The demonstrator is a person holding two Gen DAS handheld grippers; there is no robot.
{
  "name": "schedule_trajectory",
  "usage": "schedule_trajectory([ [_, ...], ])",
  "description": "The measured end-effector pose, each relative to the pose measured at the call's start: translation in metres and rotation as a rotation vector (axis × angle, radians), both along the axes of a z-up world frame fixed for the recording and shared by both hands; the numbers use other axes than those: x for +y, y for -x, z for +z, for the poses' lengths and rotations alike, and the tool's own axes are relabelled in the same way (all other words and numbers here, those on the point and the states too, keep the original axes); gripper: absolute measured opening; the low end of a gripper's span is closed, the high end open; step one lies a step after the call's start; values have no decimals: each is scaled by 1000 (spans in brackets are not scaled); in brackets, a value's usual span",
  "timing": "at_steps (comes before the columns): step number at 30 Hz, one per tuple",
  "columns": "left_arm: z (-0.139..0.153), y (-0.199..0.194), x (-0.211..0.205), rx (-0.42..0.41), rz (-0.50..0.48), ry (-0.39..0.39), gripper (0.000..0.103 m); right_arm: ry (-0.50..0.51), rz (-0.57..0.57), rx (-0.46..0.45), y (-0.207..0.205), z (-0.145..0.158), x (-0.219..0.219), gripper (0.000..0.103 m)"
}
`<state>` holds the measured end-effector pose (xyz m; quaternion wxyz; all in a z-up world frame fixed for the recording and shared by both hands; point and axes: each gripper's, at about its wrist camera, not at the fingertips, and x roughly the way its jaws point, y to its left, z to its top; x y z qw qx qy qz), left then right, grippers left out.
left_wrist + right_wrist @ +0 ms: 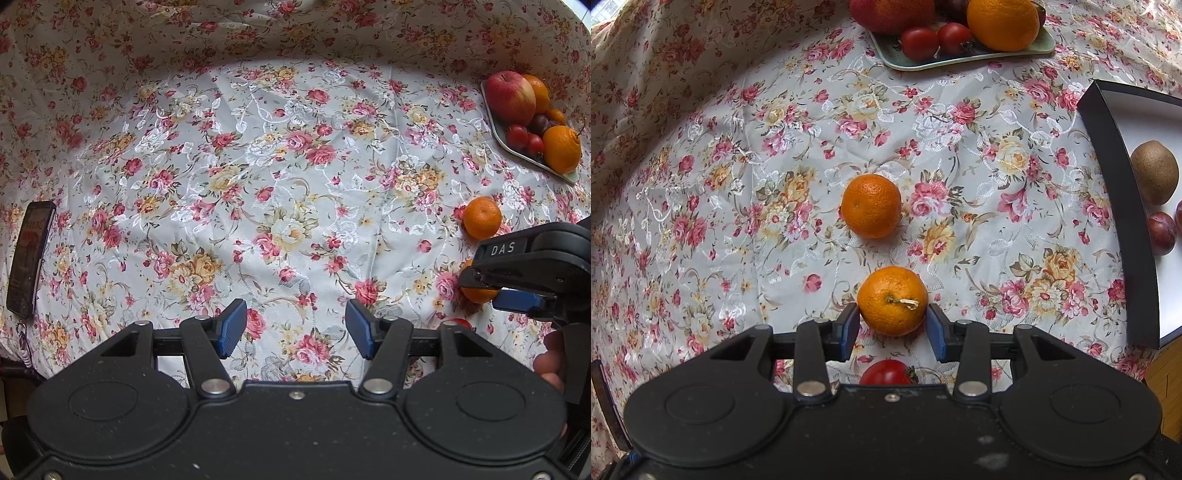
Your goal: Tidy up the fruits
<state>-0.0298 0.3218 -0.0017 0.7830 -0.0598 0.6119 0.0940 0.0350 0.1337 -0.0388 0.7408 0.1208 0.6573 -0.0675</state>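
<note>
In the left wrist view, the left hand-held gripper [296,328] hangs over bare flowered tablecloth [258,166] on the worktop, its blue pads spread wide with nothing between them. A dark phone [29,258] lies flat near the left edge. At the far right a pale green tray [496,127] holds a red apple [510,96], oranges and small red tomatoes heaped together. Nearer, a loose mandarin [482,218] sits on the cloth, apart from the tray. Just below it the right hand-held gripper [517,291] reaches in from the right edge, covering most of a second mandarin; from here the contact with the fruit is hard to judge.

In the right wrist view, the right hand-held gripper [892,328] points down at the stemmed mandarin [892,301], which rests on the cloth between its blue pads. The jaws stand released: both pads lie just beside the fruit's sides without pressing it. The other mandarin [871,206] lies farther out on the cloth, well apart from the first. A red tomato [888,373] shows partly under the gripper's body. The green tray [960,59] sits at the top with tomatoes and a large orange [1003,24]. At the right edge an open dark box [1115,184] with a white floor holds a kiwi [1154,171] and a plum [1161,232], close together.
</note>
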Motion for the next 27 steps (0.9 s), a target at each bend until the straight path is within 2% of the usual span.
schedule_trajectory([
  [5,-5,-2,3,14,18,2,63,-35,-20,-42,1,11,-6,34],
  [8,-6,-2,1,23,12,43,63,-51,-23,-45,1,15,-9,29],
  [11,-10,-1,-5,36,-6,93,63,-43,-17,-37,2,15,-11,30],
  [23,-34,4,-27,110,-63,133,63,-45,-27,-48,-5,10,-10,33],
  [27,-34,7,-33,89,-72,128,63,-45,-34,-50,-5,11,-11,33],
])
